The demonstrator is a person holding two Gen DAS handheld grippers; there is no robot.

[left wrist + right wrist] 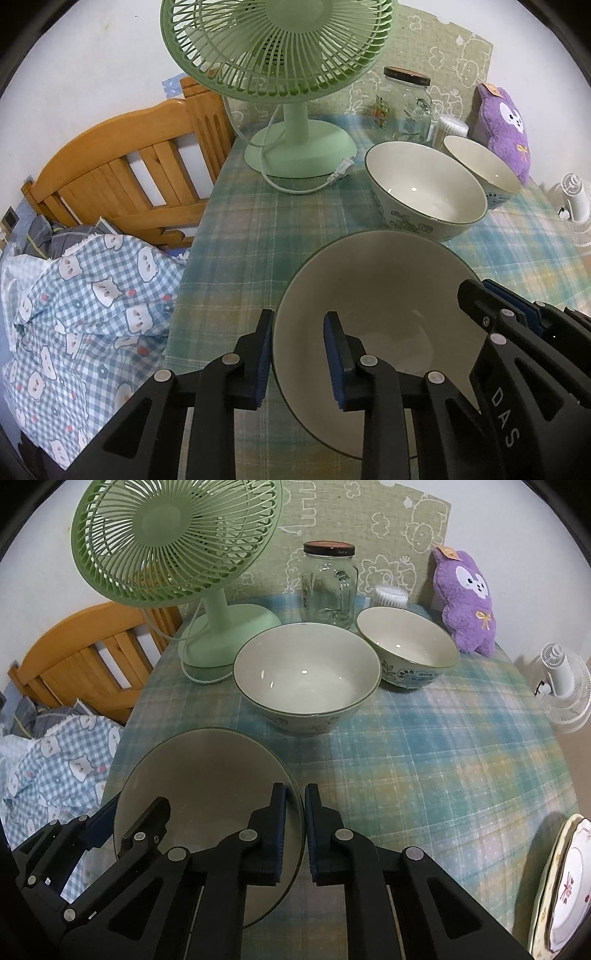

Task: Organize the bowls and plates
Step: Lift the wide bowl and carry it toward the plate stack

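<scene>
Both pairs of jaws stand over the rim of one large bowl [376, 295], one at each side of it. On the right gripper [294, 834] the two blue-padded fingers have come nearly together with the bowl's right rim running up between them; the pads sit tight against that thin wall, so this gripper is clamped on the rim. On the left gripper [299, 358] the fingers straddle the opposite rim, one pad outside the bowl and one inside it. A clear gap shows between the inner pad and the wall, and the outer pad lies just beside the rim, so this pair brackets the rim without pinching it.

The large bowl rests on the plaid tablecloth [424, 757] at the near edge of the table, its pale inside bare. Each wrist view also catches the other gripper at the bowl's far rim.

Just beyond the large bowl, and apart from it, stands a middle bowl [306, 675] with a dark rim line and a green pattern outside. Behind and to the right of that one, nearly touching it, is a small bowl [406, 653] with a blue pattern. Farther from the large bowl, at the back of the table, are a green desk fan [173, 542] with its cord looped on the cloth, a lidded glass jar [330, 587], a white brush [391, 596] and a purple plush toy [467, 602]. Well to the right of the large bowl, at the table's near right edge, is a stack of plates [565, 886] with a floral print. Off the table's left side are a wooden bed frame [122, 155] and checked bedding [85, 306].
</scene>
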